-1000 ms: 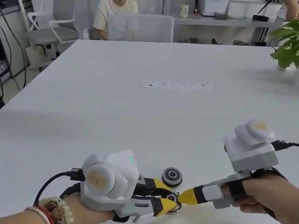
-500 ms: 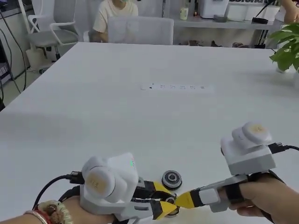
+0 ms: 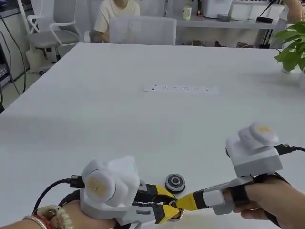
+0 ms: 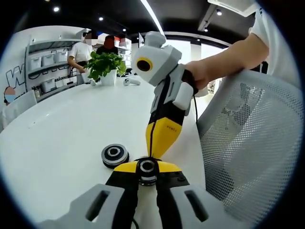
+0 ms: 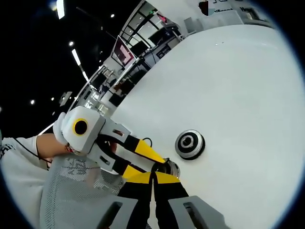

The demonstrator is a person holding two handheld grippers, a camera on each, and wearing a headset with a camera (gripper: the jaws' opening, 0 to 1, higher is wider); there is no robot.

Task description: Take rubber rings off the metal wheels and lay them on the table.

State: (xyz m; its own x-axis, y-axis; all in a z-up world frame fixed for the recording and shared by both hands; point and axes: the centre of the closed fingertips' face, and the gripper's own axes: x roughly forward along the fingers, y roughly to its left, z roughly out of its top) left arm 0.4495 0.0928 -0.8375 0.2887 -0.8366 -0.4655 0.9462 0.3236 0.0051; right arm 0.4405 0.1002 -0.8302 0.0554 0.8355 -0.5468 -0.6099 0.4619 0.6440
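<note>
Head view: low in the frame, my left gripper (image 3: 169,210) was clamped on a metal wheel (image 3: 176,213). My right gripper (image 3: 185,203) reached in from the lower right, jaws together, tips at that wheel. A second wheel (image 3: 175,182) lay on the table (image 3: 143,124) just above them.

Left gripper view: my jaws gripped the metal wheel (image 4: 147,171) at bottom centre, with the second wheel (image 4: 115,155) to its left.

Right gripper view: my jaws were pressed together at the bottom. I couldn't tell whether they pinched a ring.

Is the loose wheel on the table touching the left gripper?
No, the loose wheel lies alone on the table, with bare surface between it and the left gripper.
</note>
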